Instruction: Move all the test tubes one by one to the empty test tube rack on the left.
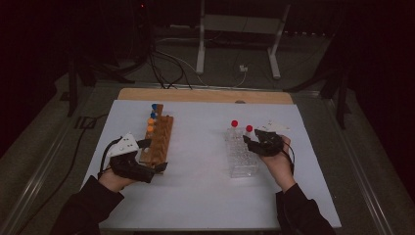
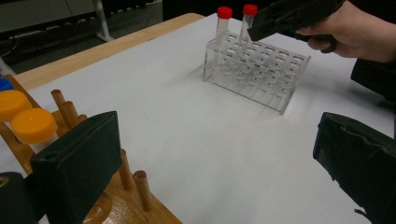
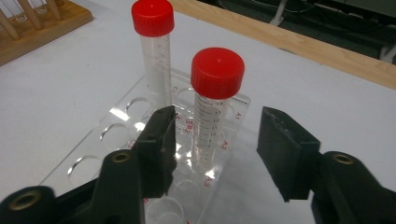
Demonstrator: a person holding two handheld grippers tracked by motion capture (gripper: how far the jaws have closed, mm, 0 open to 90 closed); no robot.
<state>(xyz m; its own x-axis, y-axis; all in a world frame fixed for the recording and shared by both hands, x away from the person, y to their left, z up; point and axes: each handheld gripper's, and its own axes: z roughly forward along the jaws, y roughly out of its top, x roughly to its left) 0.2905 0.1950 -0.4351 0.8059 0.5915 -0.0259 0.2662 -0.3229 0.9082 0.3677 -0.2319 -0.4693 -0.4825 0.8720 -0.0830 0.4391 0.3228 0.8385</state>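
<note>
White table (image 3: 70, 93), rack (image 3: 140, 116) hole labels

Two red-capped tubes (image 3: 217, 100) in one clear rack (image 2: 261, 70), one wooden rack (image 1: 159, 139) holding two orange-capped (image 2: 33, 126) and seemingly two blue-capped tubes (image 1: 154, 106), two grippers.

clear rack (image 1: 242, 159) on right, red markings; two tubes (image 3: 217, 105) red-capped; wooden rack (image 1: 159, 139) brown on left, orange caps (image 2: 25, 119), blue caps (image 1: 154, 108) farther; black grippers (image 3: 215, 140); white tabletop (image 1: 200, 147).
</note>
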